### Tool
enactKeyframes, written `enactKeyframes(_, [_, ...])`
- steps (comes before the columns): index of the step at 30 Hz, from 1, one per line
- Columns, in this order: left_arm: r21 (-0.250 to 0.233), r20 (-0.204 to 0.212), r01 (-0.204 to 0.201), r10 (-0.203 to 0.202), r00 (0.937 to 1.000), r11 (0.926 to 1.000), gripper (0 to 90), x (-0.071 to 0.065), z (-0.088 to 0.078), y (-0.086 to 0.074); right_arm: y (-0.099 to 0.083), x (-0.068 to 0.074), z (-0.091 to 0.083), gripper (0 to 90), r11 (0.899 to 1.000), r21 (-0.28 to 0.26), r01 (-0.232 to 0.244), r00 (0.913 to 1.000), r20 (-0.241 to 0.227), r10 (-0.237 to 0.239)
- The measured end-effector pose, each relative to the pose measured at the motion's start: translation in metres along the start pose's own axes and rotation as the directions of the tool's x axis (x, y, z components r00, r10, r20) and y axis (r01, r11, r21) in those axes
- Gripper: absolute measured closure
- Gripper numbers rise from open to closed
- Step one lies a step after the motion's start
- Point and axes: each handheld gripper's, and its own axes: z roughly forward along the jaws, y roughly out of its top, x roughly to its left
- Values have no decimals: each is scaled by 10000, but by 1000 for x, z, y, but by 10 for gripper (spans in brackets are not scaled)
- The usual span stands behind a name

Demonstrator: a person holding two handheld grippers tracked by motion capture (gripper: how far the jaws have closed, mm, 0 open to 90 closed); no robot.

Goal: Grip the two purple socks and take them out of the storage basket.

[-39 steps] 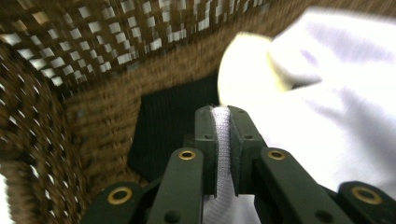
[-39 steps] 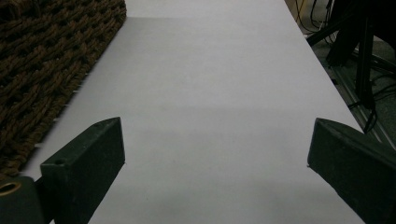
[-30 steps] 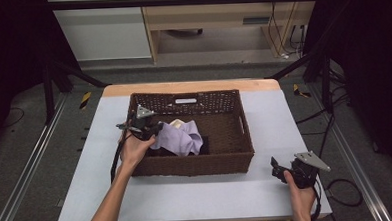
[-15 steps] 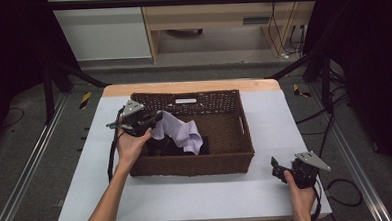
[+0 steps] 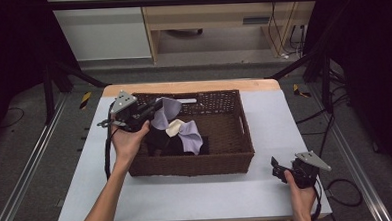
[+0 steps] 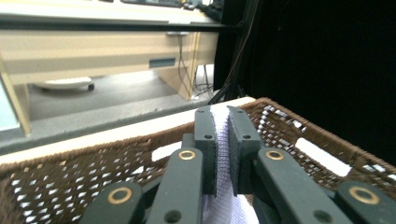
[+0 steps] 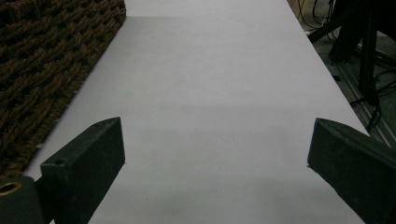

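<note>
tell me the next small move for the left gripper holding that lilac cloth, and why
Probably lift a little higher, then carry it out over the basket's near-left rim. The left gripper is shut on the lilac cloth, but the cloth's lower end hangs down inside the wicker basket against the dark items there. The right gripper rests open on the table, free to help.

A lilac cloth [image 5: 170,110] with a cream patch was noted in the dark brown woven basket [image 5: 221,159]. The table [image 5: 187,196] beneath the basket was recorded as pale grey; gripper jaws black.
</note>
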Motion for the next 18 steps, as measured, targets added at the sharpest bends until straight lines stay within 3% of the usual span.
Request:
enactKeyframes(8, [-471,178,-133,141,9997,9988,832,-9,-14,15,0,0,0,45,10000,-6,1,10000,16,-1])
enactKeyframes(15, [-1178,206,-390,417,9989,9923,832,-17,-33,34,0,0,0,44,10000,-45,35,10000,32,-35])
enactKeyframes(18, [-1260,231,-484,517,9984,9908,832,-20,-37,38,0,0,-1,44,10000,-66,41,10000,54,-40])
